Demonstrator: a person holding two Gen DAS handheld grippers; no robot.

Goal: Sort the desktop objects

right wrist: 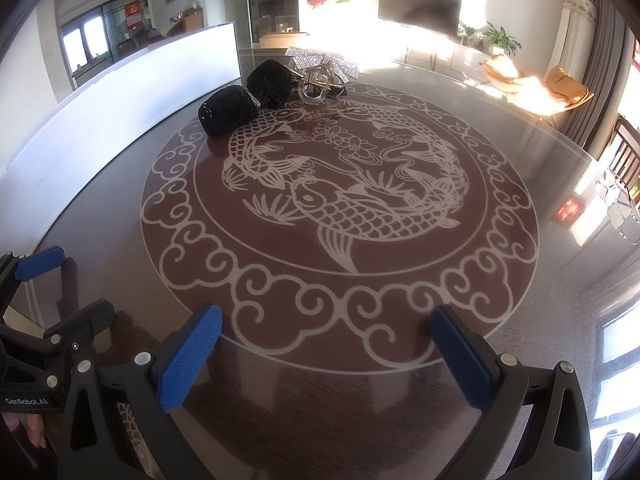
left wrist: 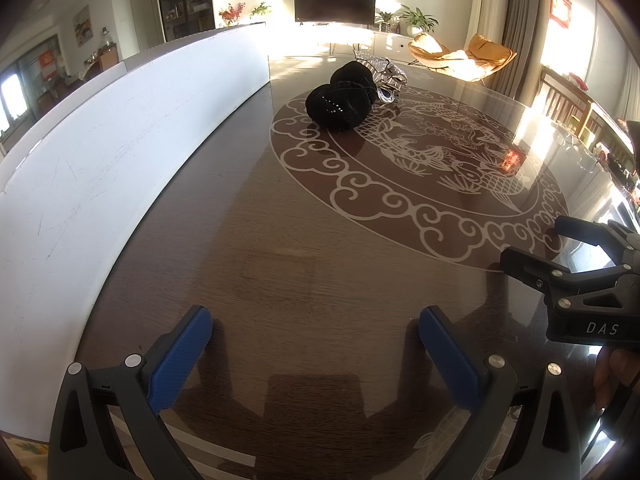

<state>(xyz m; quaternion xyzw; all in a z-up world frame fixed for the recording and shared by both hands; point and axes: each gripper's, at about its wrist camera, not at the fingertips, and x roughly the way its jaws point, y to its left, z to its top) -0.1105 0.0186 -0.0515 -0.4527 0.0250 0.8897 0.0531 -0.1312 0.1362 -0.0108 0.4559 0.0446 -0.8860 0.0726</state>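
On gripper bodies: "DAS" reads on the right gripper (right wrist: 326,334) in the left view, "GenRobot.AI" on the left gripper (left wrist: 316,334) in the right view. Both sets of blue fingers (left wrist: 180,360) stand wide apart and empty; two black knitted bundles (right wrist: 244,100) and a glittery clear item (right wrist: 320,74) lie well ahead of them, touching, beside the white panel (left wrist: 120,140) on the fish-patterned table (right wrist: 540,320). Glittery item's form is hard to make out; a fingertip (left wrist: 612,376) is cut off at the edge.
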